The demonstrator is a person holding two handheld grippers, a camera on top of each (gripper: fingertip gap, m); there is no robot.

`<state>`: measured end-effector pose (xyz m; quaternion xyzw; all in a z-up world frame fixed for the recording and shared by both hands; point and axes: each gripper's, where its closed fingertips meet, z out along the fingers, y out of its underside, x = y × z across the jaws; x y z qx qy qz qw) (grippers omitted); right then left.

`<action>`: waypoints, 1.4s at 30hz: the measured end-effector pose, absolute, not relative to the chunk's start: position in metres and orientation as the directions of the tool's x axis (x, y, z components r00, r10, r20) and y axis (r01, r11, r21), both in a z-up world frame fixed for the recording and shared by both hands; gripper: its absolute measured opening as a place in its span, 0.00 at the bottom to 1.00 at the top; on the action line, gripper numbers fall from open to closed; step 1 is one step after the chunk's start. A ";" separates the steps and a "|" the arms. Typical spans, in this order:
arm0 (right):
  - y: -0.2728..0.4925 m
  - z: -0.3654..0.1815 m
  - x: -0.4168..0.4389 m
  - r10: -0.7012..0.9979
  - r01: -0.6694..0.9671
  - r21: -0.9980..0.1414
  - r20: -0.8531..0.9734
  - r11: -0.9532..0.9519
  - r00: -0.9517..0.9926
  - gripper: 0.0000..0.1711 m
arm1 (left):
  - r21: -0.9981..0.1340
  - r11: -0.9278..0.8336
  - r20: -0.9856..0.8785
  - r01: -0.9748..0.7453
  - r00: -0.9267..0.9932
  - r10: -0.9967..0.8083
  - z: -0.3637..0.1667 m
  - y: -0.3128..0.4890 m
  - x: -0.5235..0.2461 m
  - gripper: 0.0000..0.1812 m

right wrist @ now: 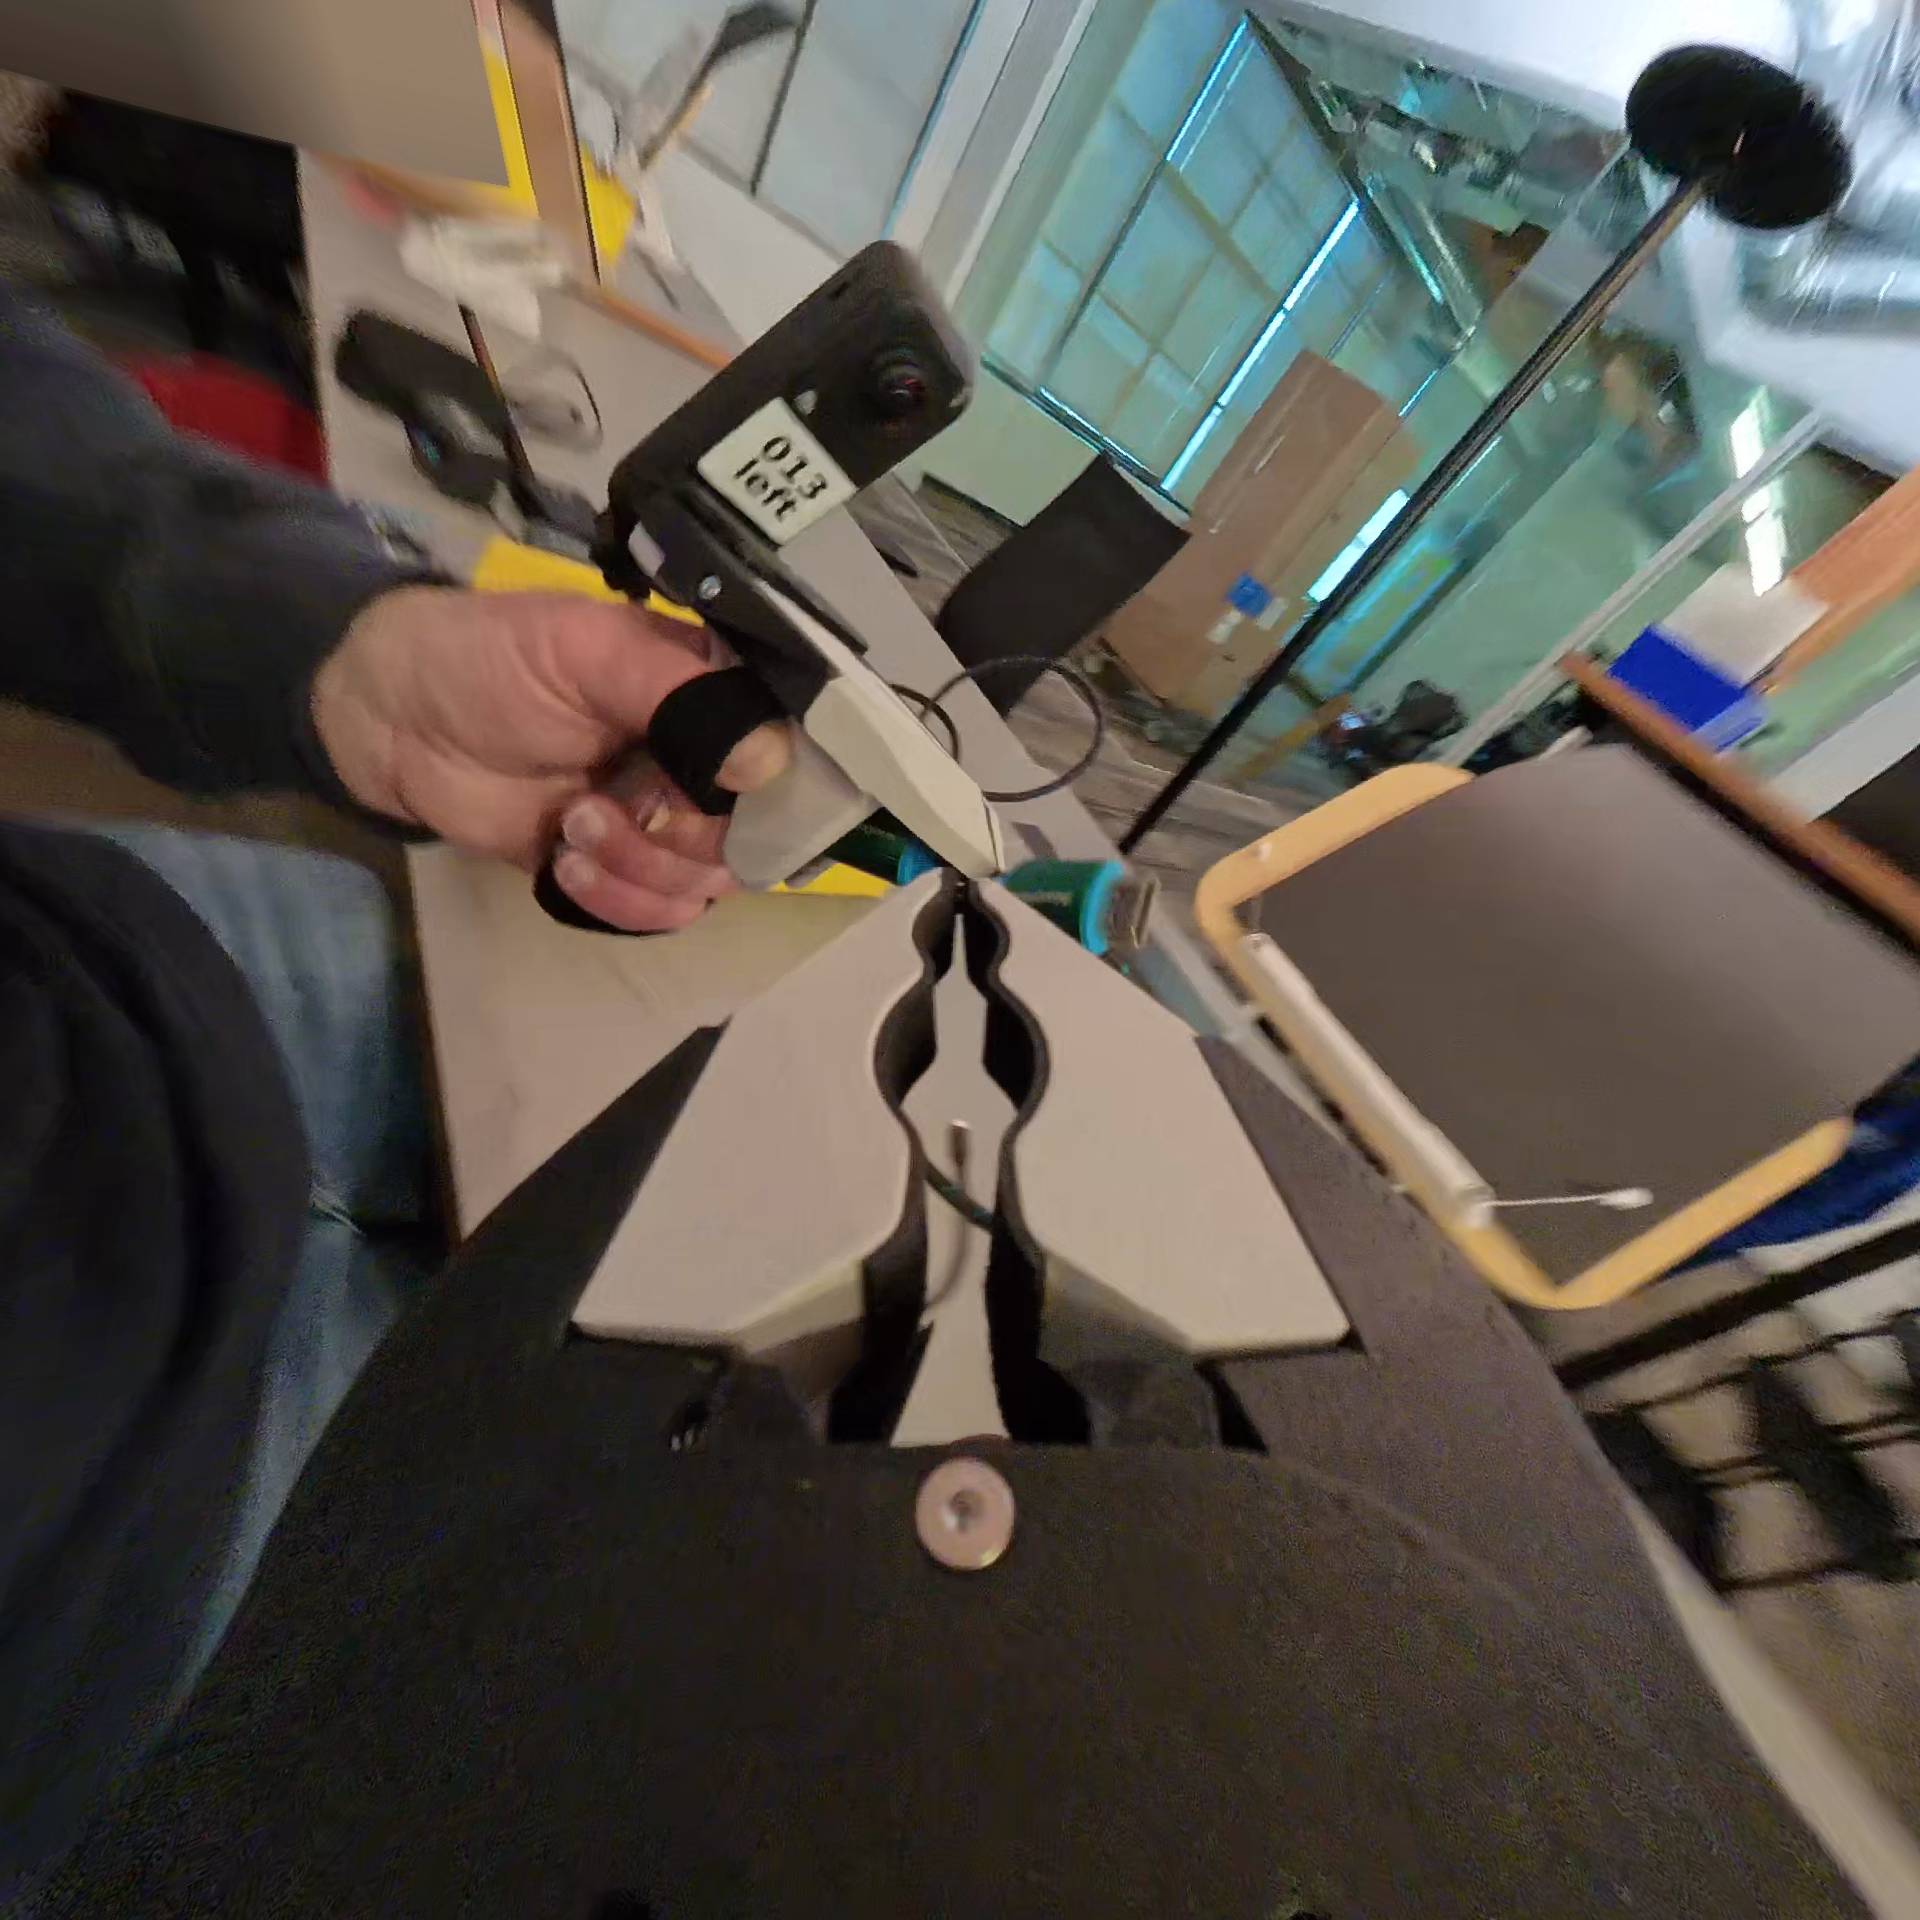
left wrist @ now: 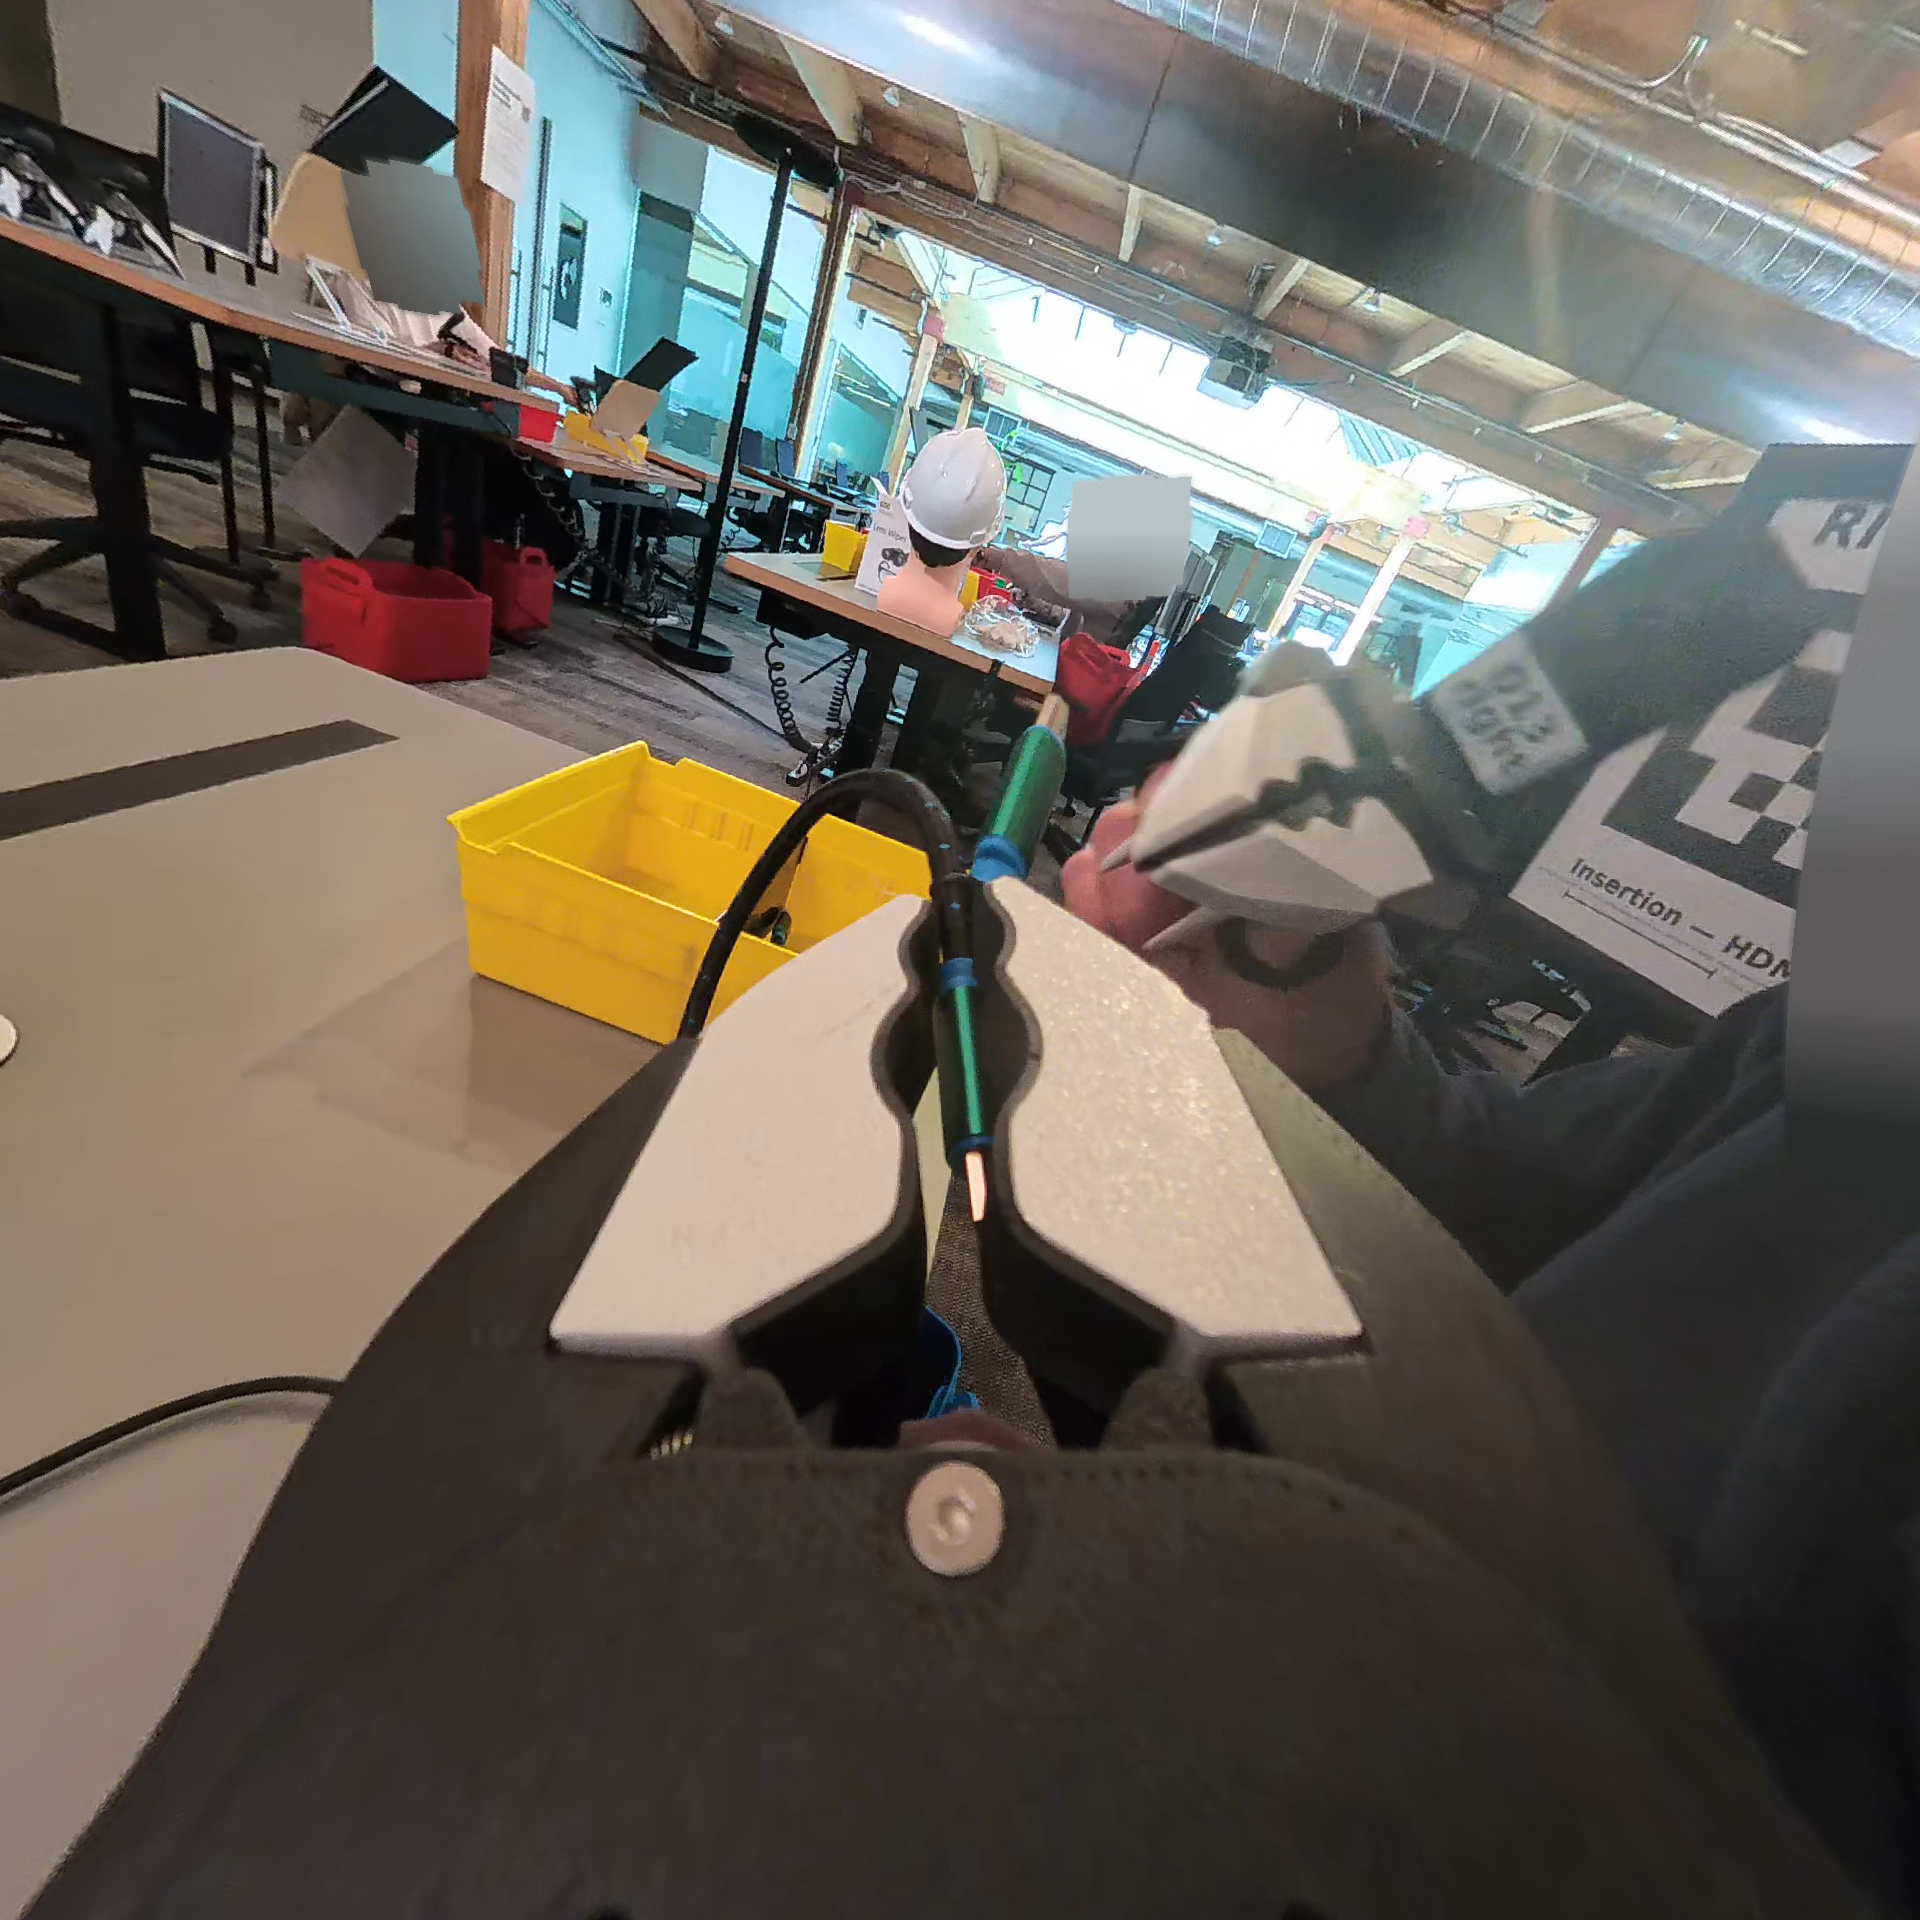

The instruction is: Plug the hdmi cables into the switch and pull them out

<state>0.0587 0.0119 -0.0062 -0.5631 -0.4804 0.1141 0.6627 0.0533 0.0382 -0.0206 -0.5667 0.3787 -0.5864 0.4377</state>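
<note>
Our left tongs [left wrist: 961, 914] are clamped on the HDMI cable [left wrist: 1023, 790], gripping it at the blue collar where the green metallic plug body begins. Seen from the right side, the plug [right wrist: 1081, 894] sticks out past the left tongs [right wrist: 982, 842], teal-edged with a silver connector tip, held in the air above the counter [left wrist: 260, 1091]. From the grip a black cord arcs over and drops toward the yellow bin [left wrist: 623, 883] near the counter's far edge; we cannot tell what lies inside it. Our right tongs [right wrist: 958, 899] have their tips nearly together with nothing between them, just beside the plug. A hand [right wrist: 540, 738] holds the left tool.
</note>
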 end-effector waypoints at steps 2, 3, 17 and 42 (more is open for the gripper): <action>0.018 -0.014 0.061 0.766 0.290 -0.929 0.358 0.232 0.534 0.07 | -0.943 -0.321 0.324 0.089 0.029 -0.946 -0.021 0.038 0.053 0.03; 0.021 -0.018 0.061 0.783 0.251 -0.950 0.298 0.187 0.546 0.08 | -0.946 -0.312 0.316 0.087 0.034 -0.948 -0.021 0.037 0.053 0.03; 0.023 -0.028 0.047 0.860 0.061 -0.997 0.064 0.038 0.507 0.02 | -0.959 -0.273 0.278 0.077 0.051 -0.959 -0.022 0.034 0.056 0.03; 0.030 -0.035 0.050 0.123 0.914 -0.056 0.992 0.401 0.007 0.00 | -0.912 -0.406 0.408 0.053 0.027 -0.913 -0.032 0.041 0.059 0.02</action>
